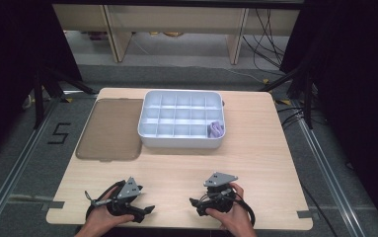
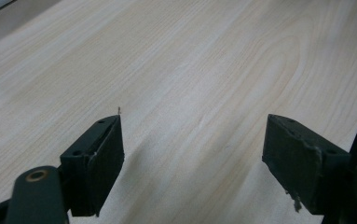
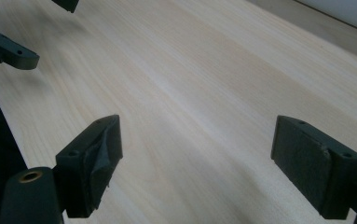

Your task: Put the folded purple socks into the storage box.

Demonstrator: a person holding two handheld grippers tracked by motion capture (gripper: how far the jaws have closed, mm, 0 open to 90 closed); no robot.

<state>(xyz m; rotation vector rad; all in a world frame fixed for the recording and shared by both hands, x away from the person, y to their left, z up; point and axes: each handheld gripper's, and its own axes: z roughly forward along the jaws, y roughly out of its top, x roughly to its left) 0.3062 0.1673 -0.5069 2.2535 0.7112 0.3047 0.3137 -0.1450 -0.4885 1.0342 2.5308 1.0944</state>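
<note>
I see both tongs, left (image 1: pixel 149 209) and right (image 1: pixel 192 201), gaping wide and empty at lower centre, low over the bare worktop (image 1: pixel 255 148).

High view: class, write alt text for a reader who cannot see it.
A white compartment tray sits on a wooden table with a purple item in its near right cell and a tinted lid lying flat beside it. Nearer, two hands rest the left gripper and right gripper.

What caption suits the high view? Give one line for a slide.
Both grippers, left and right, rest open near the table's front edge, before a compartment tray.
</note>
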